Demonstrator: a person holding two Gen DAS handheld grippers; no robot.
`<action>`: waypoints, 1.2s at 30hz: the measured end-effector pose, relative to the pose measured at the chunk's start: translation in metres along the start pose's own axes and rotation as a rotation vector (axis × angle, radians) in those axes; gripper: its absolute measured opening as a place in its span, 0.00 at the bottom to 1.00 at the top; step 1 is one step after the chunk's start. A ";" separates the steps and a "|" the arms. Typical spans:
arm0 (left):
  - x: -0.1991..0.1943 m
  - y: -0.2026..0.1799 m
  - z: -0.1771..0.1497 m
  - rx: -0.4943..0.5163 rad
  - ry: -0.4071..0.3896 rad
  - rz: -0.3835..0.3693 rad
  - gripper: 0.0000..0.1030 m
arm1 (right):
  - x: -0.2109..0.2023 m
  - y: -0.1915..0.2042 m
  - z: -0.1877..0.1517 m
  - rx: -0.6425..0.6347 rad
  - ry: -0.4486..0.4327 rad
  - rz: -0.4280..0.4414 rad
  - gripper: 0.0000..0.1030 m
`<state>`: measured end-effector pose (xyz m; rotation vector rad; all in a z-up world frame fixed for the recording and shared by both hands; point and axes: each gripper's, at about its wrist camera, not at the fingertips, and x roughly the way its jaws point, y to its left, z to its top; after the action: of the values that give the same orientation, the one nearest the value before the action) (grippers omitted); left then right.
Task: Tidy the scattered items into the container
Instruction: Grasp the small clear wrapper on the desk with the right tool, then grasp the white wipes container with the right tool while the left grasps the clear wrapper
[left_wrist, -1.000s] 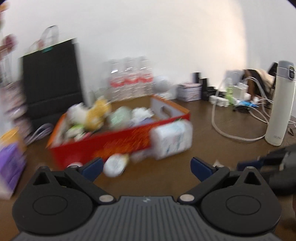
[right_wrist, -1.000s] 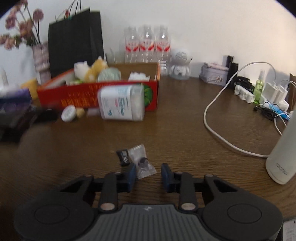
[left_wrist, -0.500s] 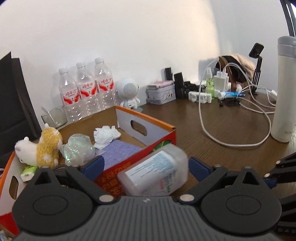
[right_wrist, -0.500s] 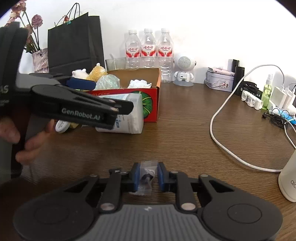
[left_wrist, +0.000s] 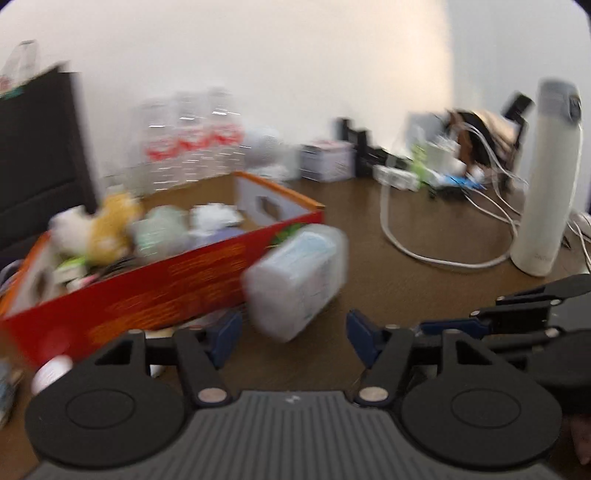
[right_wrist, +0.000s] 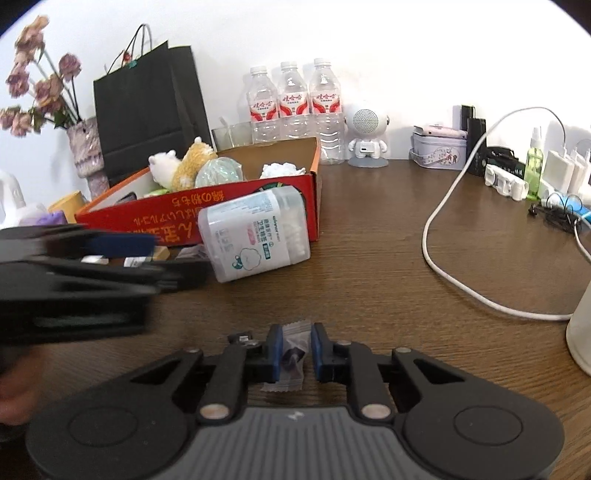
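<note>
- While the left-wrist view is blurred, the right-wrist view is sharp: a brown wooden table (right_wrist: 369, 266) against a white wall.
- Right gripper (right_wrist: 293, 349): its blue pads sit either side of a small clear sachet (right_wrist: 291, 350) with something dark inside; whether they press it or only flank it is not clear. The sachet lies low over the table at the near edge.
- Left gripper (left_wrist: 293, 334): jaws spread wide, nothing between them, hovering just in front of a clear plastic tub of cotton swabs (left_wrist: 295, 280).
- That tub lies on its side on the table, touching the front wall of a red cardboard box (right_wrist: 221, 214).
- Inside the box: a white-and-tan plush toy (right_wrist: 181, 166), a pale green wrapped ball (right_wrist: 218, 171) and crumpled white tissue (right_wrist: 282, 170).
- Behind the box: three water bottles (right_wrist: 291, 99) and a black paper bag (right_wrist: 147, 107).
- Far right: a white flask (left_wrist: 546, 181) and a white cable (right_wrist: 443, 221).
</note>
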<state>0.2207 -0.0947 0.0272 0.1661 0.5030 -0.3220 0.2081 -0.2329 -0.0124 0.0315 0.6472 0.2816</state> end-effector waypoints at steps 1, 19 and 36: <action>-0.011 0.006 -0.005 -0.022 -0.001 0.028 0.68 | 0.000 0.004 0.000 -0.030 0.005 -0.014 0.14; -0.084 0.050 -0.067 -0.251 0.118 0.218 0.85 | -0.021 0.070 0.028 0.029 -0.029 0.253 0.53; -0.030 0.024 -0.052 -0.211 0.121 0.140 0.14 | 0.075 0.035 0.077 -0.102 -0.051 -0.002 0.80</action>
<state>0.1807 -0.0525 -0.0004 0.0157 0.6382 -0.1214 0.3030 -0.1741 0.0089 -0.0595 0.5810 0.3109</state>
